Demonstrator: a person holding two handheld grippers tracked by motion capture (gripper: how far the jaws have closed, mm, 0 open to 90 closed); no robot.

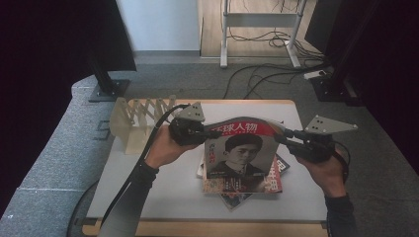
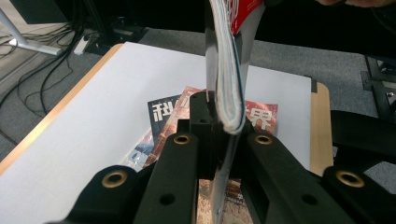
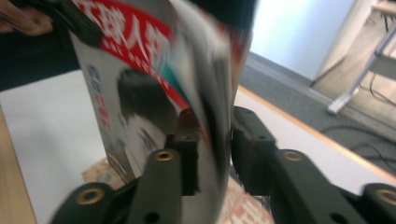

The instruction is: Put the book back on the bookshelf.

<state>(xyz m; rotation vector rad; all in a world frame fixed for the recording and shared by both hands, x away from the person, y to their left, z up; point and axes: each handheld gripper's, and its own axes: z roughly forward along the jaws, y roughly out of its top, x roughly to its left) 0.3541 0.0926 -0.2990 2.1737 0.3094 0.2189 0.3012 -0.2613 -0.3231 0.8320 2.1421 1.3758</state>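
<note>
A magazine (image 1: 242,158) with a red title band and a portrait cover stands upright above the table. My left gripper (image 1: 210,134) is shut on its upper left edge; in the left gripper view the jaws (image 2: 224,116) clamp the page edges (image 2: 229,70). My right gripper (image 1: 284,136) is at the upper right edge. In the right gripper view the magazine (image 3: 135,84) sits between the jaws of my right gripper (image 3: 215,133), with a gap to the right pad (image 3: 247,140), so that gripper is open.
Under the raised magazine lies a small stack of magazines (image 1: 274,180) on the white tabletop (image 1: 163,187). A pale folding rack (image 1: 136,118) stands at the table's back left. Black stand bases (image 1: 106,89) and cables (image 1: 257,74) lie on the floor beyond.
</note>
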